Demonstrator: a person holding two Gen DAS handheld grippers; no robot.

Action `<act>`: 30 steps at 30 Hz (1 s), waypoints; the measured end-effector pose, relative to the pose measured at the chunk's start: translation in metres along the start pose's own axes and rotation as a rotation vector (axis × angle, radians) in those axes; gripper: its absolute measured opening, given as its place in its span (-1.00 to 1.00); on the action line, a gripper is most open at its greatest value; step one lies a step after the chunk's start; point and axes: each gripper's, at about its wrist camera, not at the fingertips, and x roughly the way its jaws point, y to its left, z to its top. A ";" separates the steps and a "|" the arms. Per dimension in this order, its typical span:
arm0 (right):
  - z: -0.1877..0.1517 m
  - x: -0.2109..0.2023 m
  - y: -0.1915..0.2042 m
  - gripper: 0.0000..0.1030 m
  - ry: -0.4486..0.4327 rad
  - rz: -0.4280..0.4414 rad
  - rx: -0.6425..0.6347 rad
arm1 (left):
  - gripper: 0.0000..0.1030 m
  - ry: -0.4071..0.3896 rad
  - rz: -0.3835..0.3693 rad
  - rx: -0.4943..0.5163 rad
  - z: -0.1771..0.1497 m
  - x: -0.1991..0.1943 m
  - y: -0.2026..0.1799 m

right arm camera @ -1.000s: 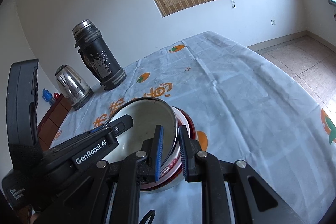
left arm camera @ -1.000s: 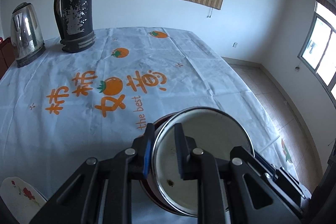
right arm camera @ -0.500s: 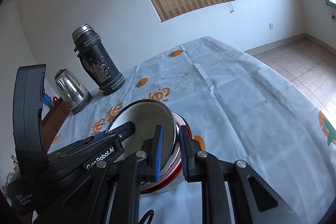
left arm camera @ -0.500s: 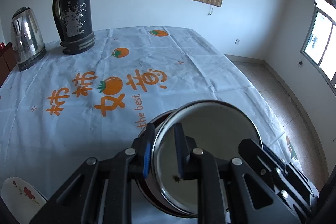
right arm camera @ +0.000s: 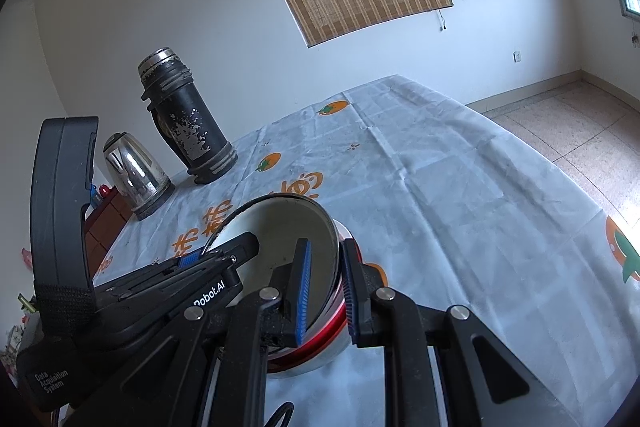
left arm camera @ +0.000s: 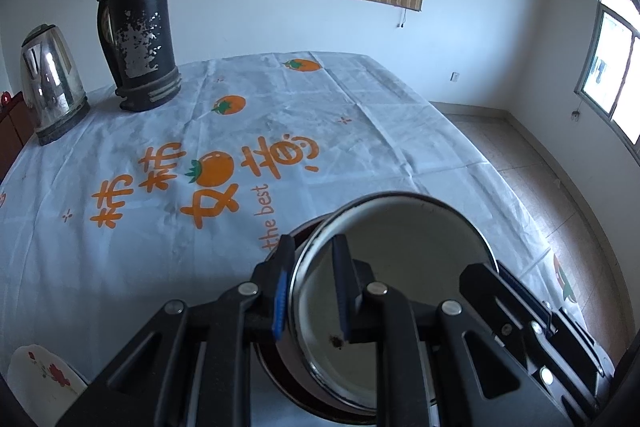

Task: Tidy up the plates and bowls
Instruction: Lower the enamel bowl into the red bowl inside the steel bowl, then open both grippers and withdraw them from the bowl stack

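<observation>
Left wrist view shows the left gripper (left arm camera: 310, 279) with fingers clamped on the enamel bowl's (left arm camera: 400, 267) rim, plus a flowered plate (left arm camera: 40, 383) at the bench (left arm camera: 360, 131) corner. Only the right wrist view shows the red-banded bowl (right arm camera: 332, 331) nested beneath, the right gripper (right arm camera: 324, 283) pinching both rims.
</observation>
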 end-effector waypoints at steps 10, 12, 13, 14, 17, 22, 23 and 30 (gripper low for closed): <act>0.001 -0.001 -0.005 -0.66 -0.029 0.000 0.001 | -0.66 -0.006 0.011 0.012 0.000 0.000 -0.001; 0.001 -0.004 -0.005 -0.65 -0.043 -0.001 -0.006 | -0.60 -0.010 0.011 0.000 0.001 -0.001 0.000; 0.001 -0.005 -0.005 -0.65 -0.052 0.002 -0.006 | -0.56 -0.012 0.003 -0.004 0.001 -0.002 0.001; 0.001 -0.007 -0.006 -0.64 -0.062 0.005 -0.002 | -0.43 -0.012 0.001 -0.004 0.002 -0.003 0.000; 0.002 -0.012 -0.012 -0.64 -0.087 0.014 0.023 | 0.09 -0.043 0.043 0.007 0.003 -0.009 0.000; 0.005 -0.019 -0.019 -0.63 -0.127 0.010 0.050 | 0.47 -0.096 0.083 -0.003 0.007 -0.025 0.006; 0.005 -0.019 -0.021 -0.63 -0.131 0.003 0.053 | 0.54 -0.097 0.086 -0.006 0.007 -0.026 0.007; 0.004 -0.024 -0.032 0.33 -0.168 0.003 0.094 | 0.79 -0.096 0.128 -0.039 -0.006 -0.031 0.015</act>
